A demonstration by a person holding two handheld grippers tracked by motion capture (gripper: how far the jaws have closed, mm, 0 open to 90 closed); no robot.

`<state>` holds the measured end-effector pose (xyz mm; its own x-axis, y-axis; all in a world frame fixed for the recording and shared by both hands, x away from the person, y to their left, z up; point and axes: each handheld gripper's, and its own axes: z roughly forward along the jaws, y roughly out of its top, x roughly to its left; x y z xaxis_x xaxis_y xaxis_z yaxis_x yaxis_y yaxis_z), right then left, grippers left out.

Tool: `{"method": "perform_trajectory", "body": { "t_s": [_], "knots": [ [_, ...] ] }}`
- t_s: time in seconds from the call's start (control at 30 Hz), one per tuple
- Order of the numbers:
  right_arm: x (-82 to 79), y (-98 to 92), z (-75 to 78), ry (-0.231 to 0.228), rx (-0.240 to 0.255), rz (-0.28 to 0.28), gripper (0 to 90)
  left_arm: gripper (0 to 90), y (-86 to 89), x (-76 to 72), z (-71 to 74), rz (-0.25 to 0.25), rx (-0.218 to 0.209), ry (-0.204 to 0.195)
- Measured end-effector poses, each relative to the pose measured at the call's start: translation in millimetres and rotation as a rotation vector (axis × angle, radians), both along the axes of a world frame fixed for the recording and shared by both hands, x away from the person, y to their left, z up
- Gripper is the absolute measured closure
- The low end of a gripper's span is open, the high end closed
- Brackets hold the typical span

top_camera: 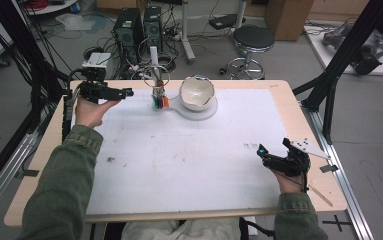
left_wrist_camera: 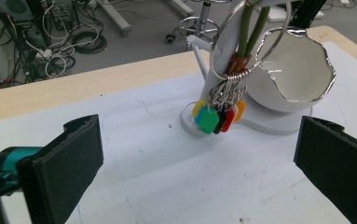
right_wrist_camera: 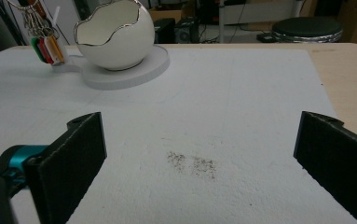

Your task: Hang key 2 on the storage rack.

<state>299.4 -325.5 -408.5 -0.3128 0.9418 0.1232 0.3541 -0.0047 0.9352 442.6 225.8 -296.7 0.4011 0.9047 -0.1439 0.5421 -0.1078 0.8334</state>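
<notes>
A white eggshell-shaped bowl (top_camera: 197,92) with a silver rim sits on a round white base (top_camera: 206,111) at the back of the white mat. Just left of it a thin white stand (top_camera: 154,60) carries a metal ring with a bunch of coloured tags (top_camera: 160,102). My left gripper (top_camera: 124,93) hovers left of the stand, pointing at it, jaws open and empty. In the left gripper view the tags (left_wrist_camera: 217,116) and the bowl (left_wrist_camera: 293,74) lie ahead of the gripper (left_wrist_camera: 199,154). My right gripper (top_camera: 261,150) rests open near the mat's right edge, facing the bowl (right_wrist_camera: 115,39) and tags (right_wrist_camera: 46,48).
A white mat (top_camera: 179,160) covers most of the wooden table (top_camera: 299,115). Small dark smudges (right_wrist_camera: 192,163) mark the mat in front of the right gripper. Behind the table stand computer towers (top_camera: 138,30), a black stool (top_camera: 253,40) and black frame posts (top_camera: 346,50).
</notes>
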Motion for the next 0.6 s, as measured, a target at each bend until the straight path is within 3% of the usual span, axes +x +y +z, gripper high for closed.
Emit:
{"method": "perform_trajectory", "body": {
  "t_s": [0.33,0.5,0.6],
  "knots": [
    [0.0,-0.3,-0.6,0.008,-0.005,0.001,1.4,1.6,1.2,-22.1,-0.6,-0.031,-0.016,-0.049],
    [-0.1,0.8,-0.4,0.008,-0.005,0.002,1.4,1.6,3.1,-30.5,-6.1,-0.027,0.026,-0.056],
    [0.1,0.8,-0.5,0.006,-0.006,0.002,1.4,1.6,5.4,-36.4,-7.9,-0.026,0.020,-0.073]
  ]
}}
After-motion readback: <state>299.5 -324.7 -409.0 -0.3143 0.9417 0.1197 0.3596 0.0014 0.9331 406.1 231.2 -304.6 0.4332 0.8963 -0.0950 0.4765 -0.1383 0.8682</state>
